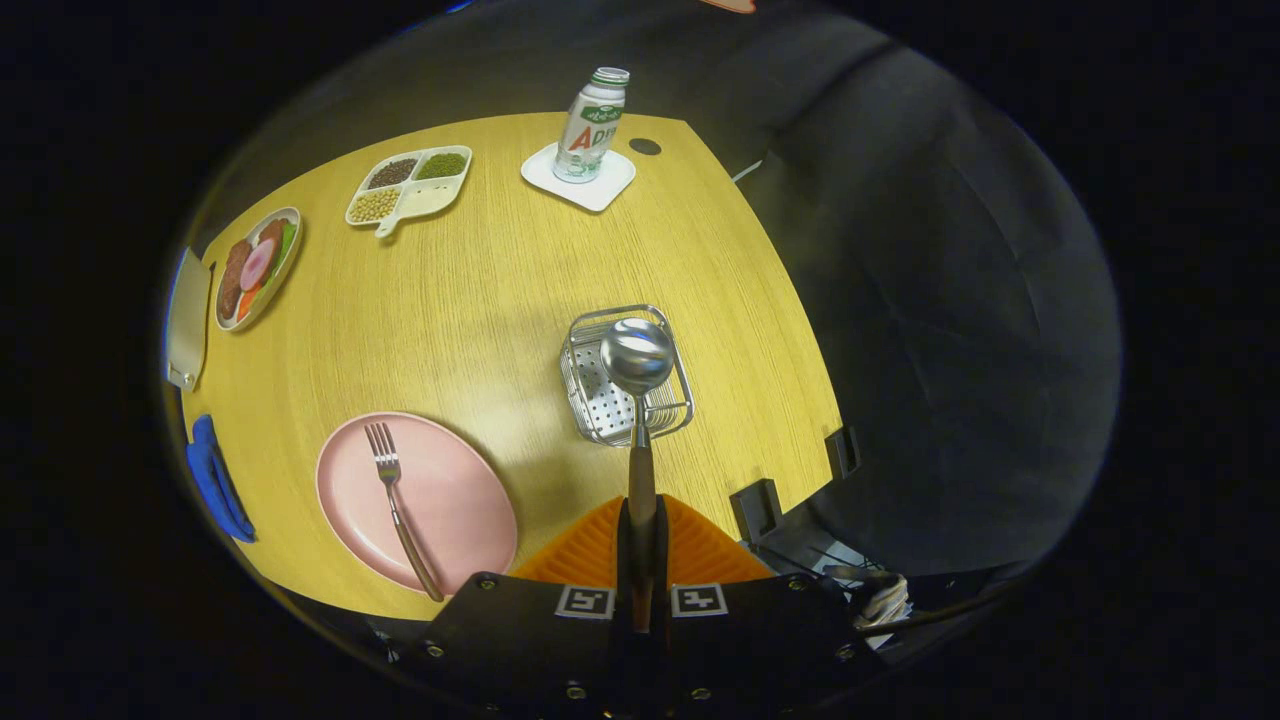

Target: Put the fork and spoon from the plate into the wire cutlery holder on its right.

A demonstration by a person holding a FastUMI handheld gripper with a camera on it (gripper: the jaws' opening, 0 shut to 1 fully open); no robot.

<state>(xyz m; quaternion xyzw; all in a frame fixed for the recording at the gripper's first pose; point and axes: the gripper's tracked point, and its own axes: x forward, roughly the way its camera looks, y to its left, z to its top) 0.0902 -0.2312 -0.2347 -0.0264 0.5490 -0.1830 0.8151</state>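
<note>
- The gripper point(641, 545) is clamped on the spoon point(637, 380) handle.
- The spoon's bowl hangs over the wire cutlery holder point(600, 400).
- The fork point(398, 500) lies on the pink plate point(450, 500), to the left.

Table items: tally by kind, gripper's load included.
Cutlery: 2, spoon held in the shut gripper above the wire cutlery holder, fork on the pink plate
Plates and trays: 3, pink plate, food plate, divided tray
Holder: 1
Bottle: 1
Coaster: 1
Total: 8
</note>
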